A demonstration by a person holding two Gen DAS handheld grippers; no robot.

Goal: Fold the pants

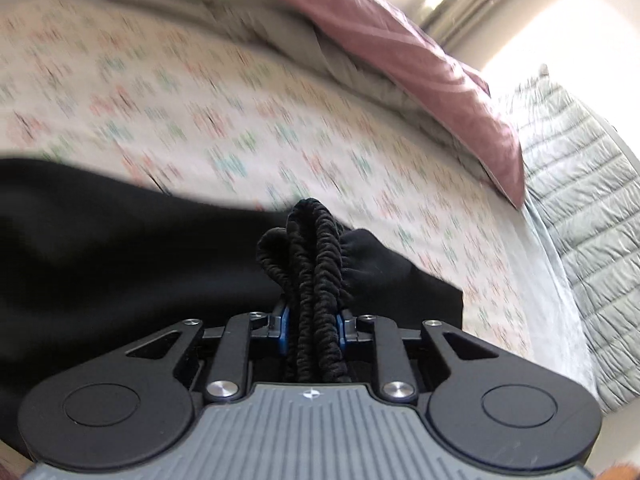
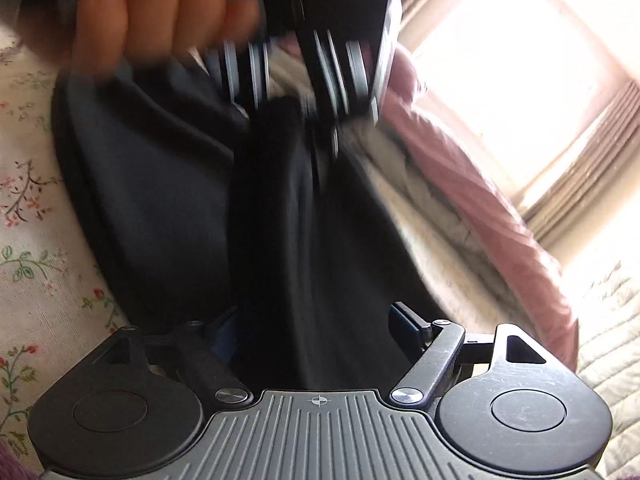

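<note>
The black pants (image 1: 100,248) hang over the floral bed sheet (image 1: 180,100). My left gripper (image 1: 312,320) is shut on their bunched elastic waistband (image 1: 316,248), which sticks up between the blue pads. In the right wrist view the pants (image 2: 280,240) stretch from my right gripper (image 2: 316,332) up to the left gripper (image 2: 320,64) and the hand (image 2: 152,4) that holds it, both blurred. The right gripper's jaws stand fairly wide with dark cloth filling the gap; whether they pinch it is unclear.
A pink pillow (image 1: 420,60) and a grey folded blanket (image 1: 340,60) lie at the far side of the bed. A quilted grey cover (image 1: 580,200) hangs at the right edge. A bright window (image 2: 520,72) with curtains is beyond.
</note>
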